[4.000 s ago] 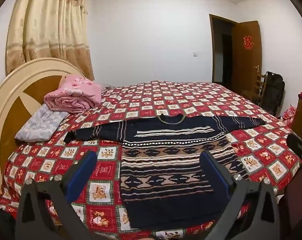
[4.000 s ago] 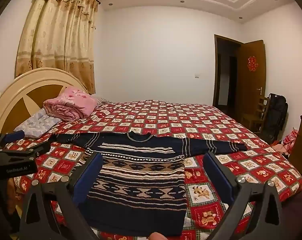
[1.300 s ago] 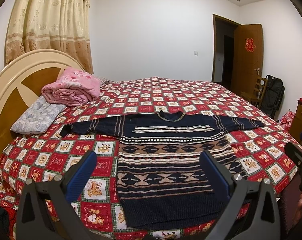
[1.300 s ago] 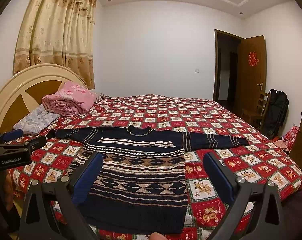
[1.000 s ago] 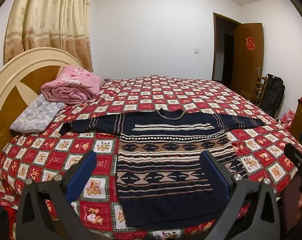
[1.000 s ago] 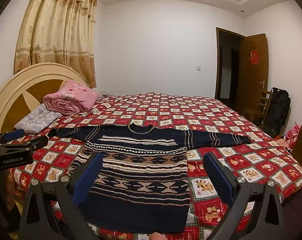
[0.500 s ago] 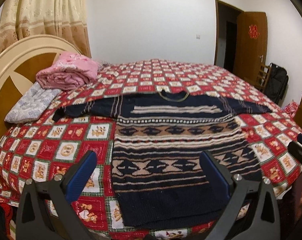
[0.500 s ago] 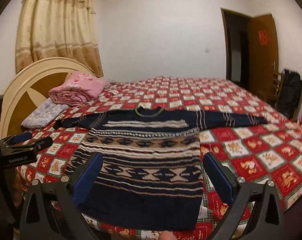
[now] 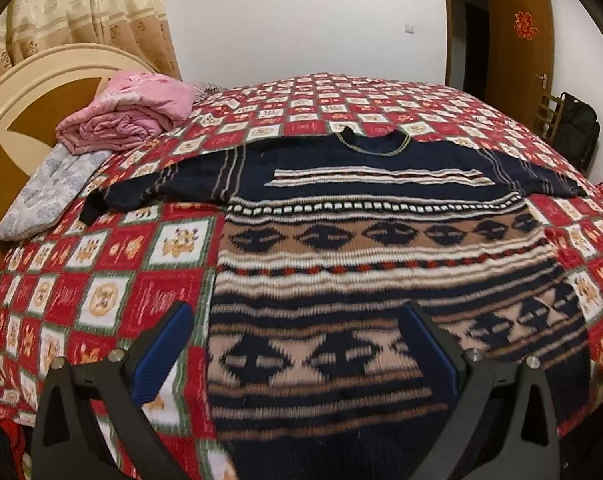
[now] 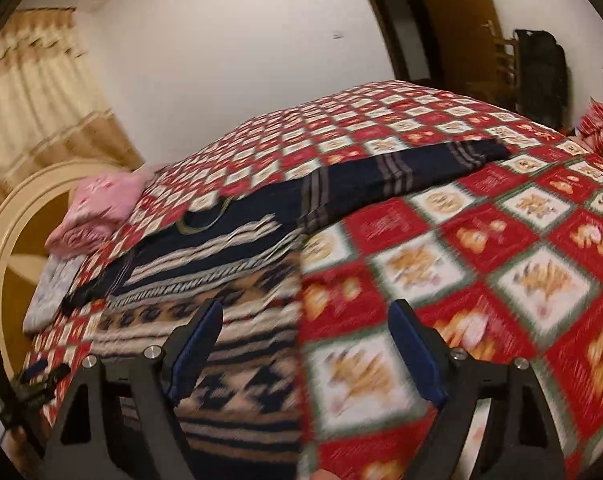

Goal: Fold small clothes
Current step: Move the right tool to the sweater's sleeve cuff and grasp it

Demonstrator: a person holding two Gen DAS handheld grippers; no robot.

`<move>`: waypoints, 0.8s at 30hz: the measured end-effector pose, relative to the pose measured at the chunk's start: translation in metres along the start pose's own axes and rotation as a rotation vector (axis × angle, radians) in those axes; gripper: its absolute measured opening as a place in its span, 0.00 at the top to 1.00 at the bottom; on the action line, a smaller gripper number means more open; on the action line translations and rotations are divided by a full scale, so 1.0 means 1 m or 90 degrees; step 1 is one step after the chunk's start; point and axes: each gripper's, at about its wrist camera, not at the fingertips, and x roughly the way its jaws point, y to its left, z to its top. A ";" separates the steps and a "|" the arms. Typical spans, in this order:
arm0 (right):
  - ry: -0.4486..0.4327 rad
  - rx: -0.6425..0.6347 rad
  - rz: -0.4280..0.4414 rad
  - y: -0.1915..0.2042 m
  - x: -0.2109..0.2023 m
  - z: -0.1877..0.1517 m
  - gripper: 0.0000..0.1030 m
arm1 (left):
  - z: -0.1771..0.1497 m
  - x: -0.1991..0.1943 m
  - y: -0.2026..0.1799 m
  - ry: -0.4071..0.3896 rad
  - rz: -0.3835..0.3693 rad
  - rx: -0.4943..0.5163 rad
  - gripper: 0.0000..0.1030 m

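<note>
Sweater (image 9: pixel 381 264) spread flat on bed (image 9: pixel 101 280), neck far, hem near. Left tongs (image 9: pixel 297 344) spread over near-left hem corner; right tongs (image 10: pixel 305 340) spread, just narrowing, straddling right side edge, empty.

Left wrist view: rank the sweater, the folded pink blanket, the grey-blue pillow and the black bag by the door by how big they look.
1. sweater, by far the largest
2. grey-blue pillow and pink blanket: look alike, not ranked
3. black bag, smallest, though it sits farthest from the camera
</note>
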 end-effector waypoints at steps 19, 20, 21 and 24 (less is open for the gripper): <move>0.001 0.231 -0.130 -0.201 0.145 0.152 0.36 | 0.060 0.114 0.016 0.057 0.040 -0.026 0.00; 0.003 0.237 -0.133 -0.208 0.149 0.154 0.38 | 0.062 0.119 0.014 0.062 0.043 -0.023 0.00; 0.005 0.242 -0.135 -0.214 0.155 0.157 0.43 | 0.062 0.120 0.013 0.063 0.044 -0.021 0.00; 0.020 0.253 -0.140 -0.229 0.173 0.164 0.46 | 0.065 0.128 0.007 0.066 0.050 -0.013 0.00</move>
